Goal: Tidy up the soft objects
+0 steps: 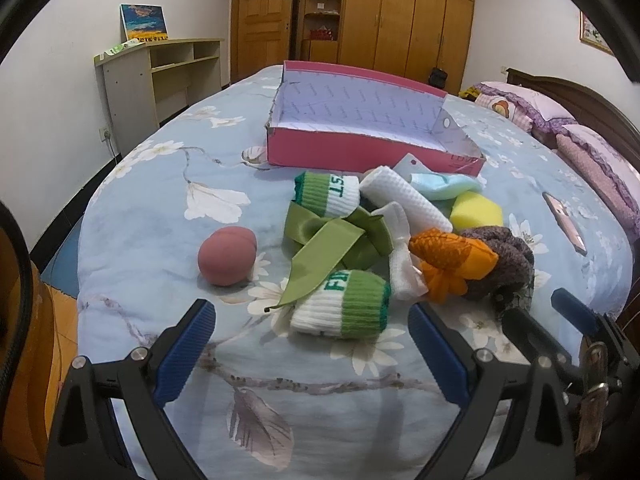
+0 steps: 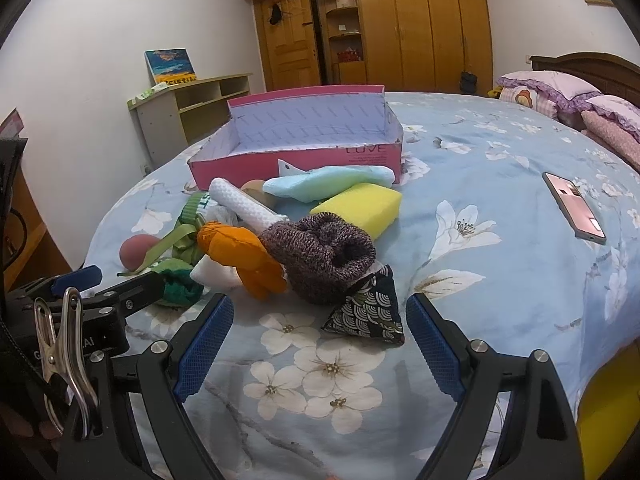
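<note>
A pile of soft things lies on the bed in front of an open pink box (image 1: 360, 148) (image 2: 296, 158). It holds a near green-and-white sock roll (image 1: 344, 310), a second sock roll (image 1: 328, 192), a green ribbon (image 1: 336, 244), a pink ball (image 1: 226, 256), a white cloth roll (image 1: 404, 198), an orange pouch (image 1: 452, 258) (image 2: 240, 256), a brown knit roll (image 2: 320, 256), a yellow sponge (image 2: 360, 206), a light blue cloth (image 2: 328, 182) and a dark patterned pouch (image 2: 368, 308). My left gripper (image 1: 312, 312) is open just before the near sock roll. My right gripper (image 2: 320, 312) is open beside the patterned pouch.
A pink phone (image 2: 574, 208) lies on the blue floral bedspread (image 2: 480, 184) to the right. Purple pillows (image 2: 560, 92) lie at the headboard. A low shelf unit (image 1: 160, 76) stands by the left wall, wardrobes behind.
</note>
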